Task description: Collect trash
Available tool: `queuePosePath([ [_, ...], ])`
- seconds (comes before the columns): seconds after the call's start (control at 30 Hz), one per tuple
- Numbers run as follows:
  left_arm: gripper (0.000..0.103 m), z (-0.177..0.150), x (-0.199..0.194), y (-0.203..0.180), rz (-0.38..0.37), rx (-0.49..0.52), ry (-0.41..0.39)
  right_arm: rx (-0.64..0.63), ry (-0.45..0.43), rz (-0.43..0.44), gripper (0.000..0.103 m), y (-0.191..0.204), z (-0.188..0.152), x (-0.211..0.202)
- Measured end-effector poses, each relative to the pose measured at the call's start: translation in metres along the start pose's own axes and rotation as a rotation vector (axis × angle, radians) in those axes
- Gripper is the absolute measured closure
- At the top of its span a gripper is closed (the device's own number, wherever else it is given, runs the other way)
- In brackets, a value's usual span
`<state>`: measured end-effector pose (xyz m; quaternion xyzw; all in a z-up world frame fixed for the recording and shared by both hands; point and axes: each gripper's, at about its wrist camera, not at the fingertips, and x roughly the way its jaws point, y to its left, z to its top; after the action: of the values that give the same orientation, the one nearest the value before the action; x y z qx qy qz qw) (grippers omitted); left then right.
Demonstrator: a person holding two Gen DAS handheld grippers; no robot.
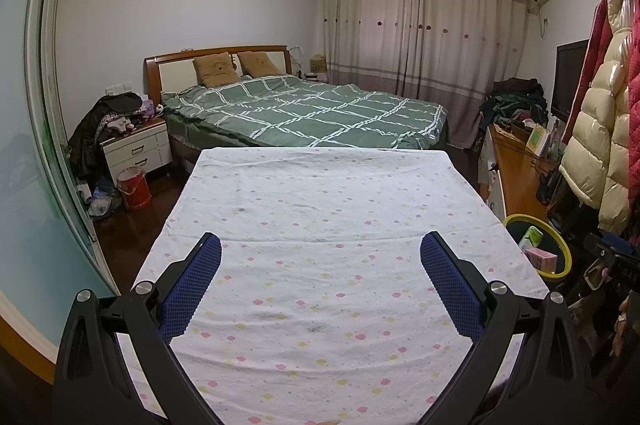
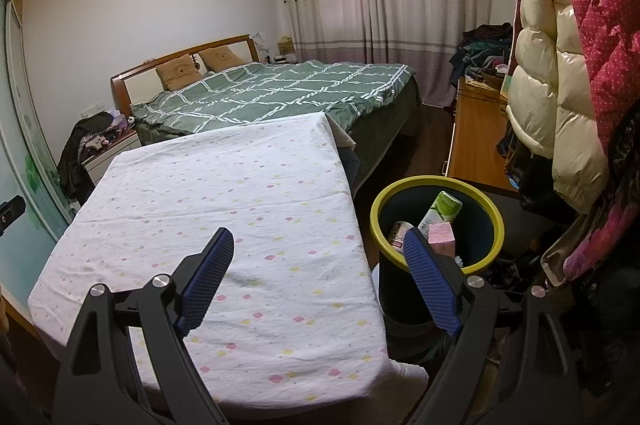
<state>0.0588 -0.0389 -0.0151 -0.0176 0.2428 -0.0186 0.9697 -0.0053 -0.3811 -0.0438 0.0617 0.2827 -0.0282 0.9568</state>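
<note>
the table [image 2: 224, 193] has no trash on its cloth. the bin [image 2: 436, 182] stands just beside it, so trash is easy to drop in. a bottle [image 2: 440, 210], box [image 2: 442, 235] and can [image 2: 397, 232] lie inside. the left gripper [image 1: 320, 259] and right gripper [image 2: 318, 251] are wide open, holding nothing.

One counter [image 2: 224, 209] under a flowered cloth stands at the foot of the one bed [image 2: 280, 89]. Beside the counter sits one yellow-rimmed bin [image 2: 436, 225], and inside it I count three pieces of trash: one green-and-white carton [image 2: 440, 209], one pink box [image 2: 442, 235], one white can [image 2: 398, 231]. Two brown pillows [image 1: 236, 67] lean on the headboard. One red bucket [image 1: 134, 187] stands by the one nightstand [image 1: 136, 149].
</note>
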Motion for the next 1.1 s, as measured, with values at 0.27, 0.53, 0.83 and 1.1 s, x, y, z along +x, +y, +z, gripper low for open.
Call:
queuePosePath([
  [0.27,0.005,-0.0010,0.0013,0.0025,-0.009,-0.003,0.002,0.001,0.001,0.000,0.021,-0.0002,-0.0001,0.0006],
  [0.53,0.005,-0.0015,0.0011,0.0026,-0.011,0.005,0.001,0.003,0.002,0.000,0.021,-0.0002,-0.0006,0.0010],
  [0.83,0.005,-0.0015,0.0007,0.0018,-0.026,0.011,0.000,0.003,0.006,0.001,0.021,0.0003,-0.0036,0.0027],
  [1.1,0.005,0.0005,0.0013,0.0000,-0.037,0.012,0.000,0.003,0.011,0.003,0.021,0.0007,-0.0043,0.0046],
])
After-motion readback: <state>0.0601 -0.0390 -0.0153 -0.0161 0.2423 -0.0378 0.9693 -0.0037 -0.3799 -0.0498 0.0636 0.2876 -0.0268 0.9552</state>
